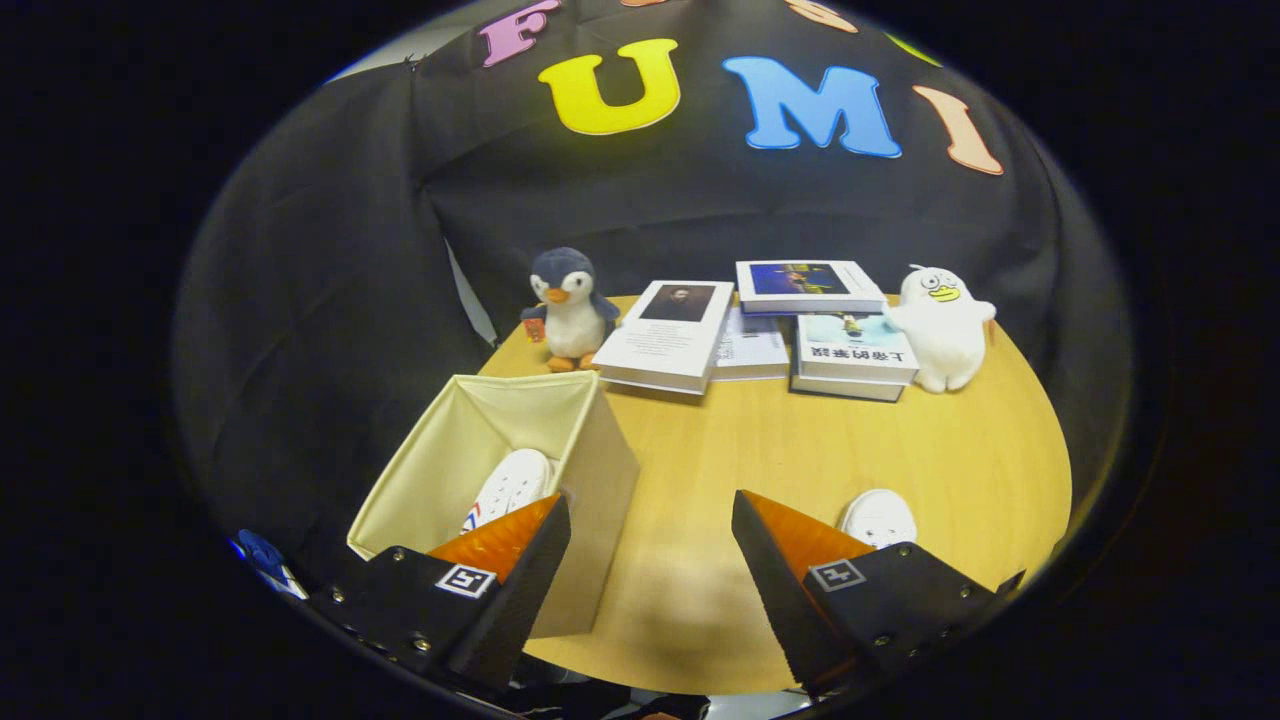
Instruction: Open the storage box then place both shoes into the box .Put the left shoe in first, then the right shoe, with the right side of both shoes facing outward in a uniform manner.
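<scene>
My jaws (650,560) stand wide apart over the round wooden bench (780,440), gripping nothing. A cream fabric storage box (590,470) sits open just ahead of the left finger, with one white shoe (512,485) inside, partly hidden by that finger. The second white shoe (878,518) peeks out behind the right finger. Beyond them lie four books (668,335), their cover writing too small for me to read, flanked by a penguin plush (567,308) and a white duck plush (942,325).
</scene>
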A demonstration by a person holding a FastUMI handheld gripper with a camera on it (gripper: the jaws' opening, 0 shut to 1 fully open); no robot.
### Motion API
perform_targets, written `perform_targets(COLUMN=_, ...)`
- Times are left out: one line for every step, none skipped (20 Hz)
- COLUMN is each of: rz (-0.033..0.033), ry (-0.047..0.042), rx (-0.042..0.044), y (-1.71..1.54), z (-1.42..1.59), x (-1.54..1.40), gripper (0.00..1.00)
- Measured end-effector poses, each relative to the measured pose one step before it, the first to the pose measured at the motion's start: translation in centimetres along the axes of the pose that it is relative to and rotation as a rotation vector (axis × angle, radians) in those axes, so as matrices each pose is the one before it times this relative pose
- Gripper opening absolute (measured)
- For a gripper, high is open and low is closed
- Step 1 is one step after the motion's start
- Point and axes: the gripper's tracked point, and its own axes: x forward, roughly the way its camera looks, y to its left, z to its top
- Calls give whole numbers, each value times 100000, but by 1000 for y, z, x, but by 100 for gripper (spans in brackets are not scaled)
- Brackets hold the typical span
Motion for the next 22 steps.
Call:
perform_targets(rz=-2622, ry=-295, rx=968, y=-1613, z=-285, x=-252, gripper=98)
perform_targets(rz=-2031, ry=-120, rx=913, y=-1250, z=-262, x=-174, gripper=98)
perform_targets(rz=-2278, ry=-103, rx=1086, y=-1375, z=-260, x=-173, gripper=98)
perform_targets(rz=-2469, ry=-62, rx=1113, y=-1588, z=-276, x=-155, gripper=98)
perform_targets(rz=-2028, ry=195, rx=718, y=-1342, z=-232, x=-1, gripper=98)
perform_targets(rz=-2393, ry=251, rx=672, y=-1515, z=-230, x=91, gripper=98)
perform_targets(rz=-2474, ry=591, rx=395, y=-1355, z=-332, x=64, gripper=98)
perform_targets(rz=-2438, ry=383, rx=303, y=-1347, z=-197, x=134, gripper=98)
perform_targets(rz=-2134, ry=413, rx=140, y=-1274, z=-290, x=298, gripper=98)
perform_targets(rz=-1830, ry=943, rx=236, y=-1030, z=-410, x=362, gripper=98)
perform_targets(rz=-1355, ry=913, rx=359, y=-900, z=-418, x=316, gripper=98)
perform_targets(rz=-1420, ry=826, rx=279, y=-899, z=-395, x=351, gripper=98)
perform_targets(rz=-1174, ry=1027, rx=118, y=-784, z=-539, x=354, gripper=98)
perform_targets(rz=-1377, ry=1319, rx=-54, y=-783, z=-573, x=348, gripper=98)
perform_targets(rz=-1380, ry=1287, rx=-191, y=-753, z=-671, x=459, gripper=98)
perform_targets(rz=-1436, ry=1601, rx=-445, y=-639, z=-667, x=450, gripper=98)
perform_targets(rz=-1574, ry=1829, rx=-477, y=-785, z=-843, x=442, gripper=98)
perform_targets(rz=-823, ry=1578, rx=-235, y=-471, z=-584, x=350, gripper=98)
perform_targets(rz=-749, ry=1734, rx=81, y=-459, z=-733, x=322, gripper=98)
perform_targets(rz=-886, ry=1565, rx=439, y=-452, z=-593, x=282, gripper=98)
perform_targets(rz=-580, ry=1430, rx=514, y=-404, z=-495, x=334, gripper=97)
perform_targets(rz=-594, ry=1232, rx=421, y=-305, z=-431, x=267, gripper=97)
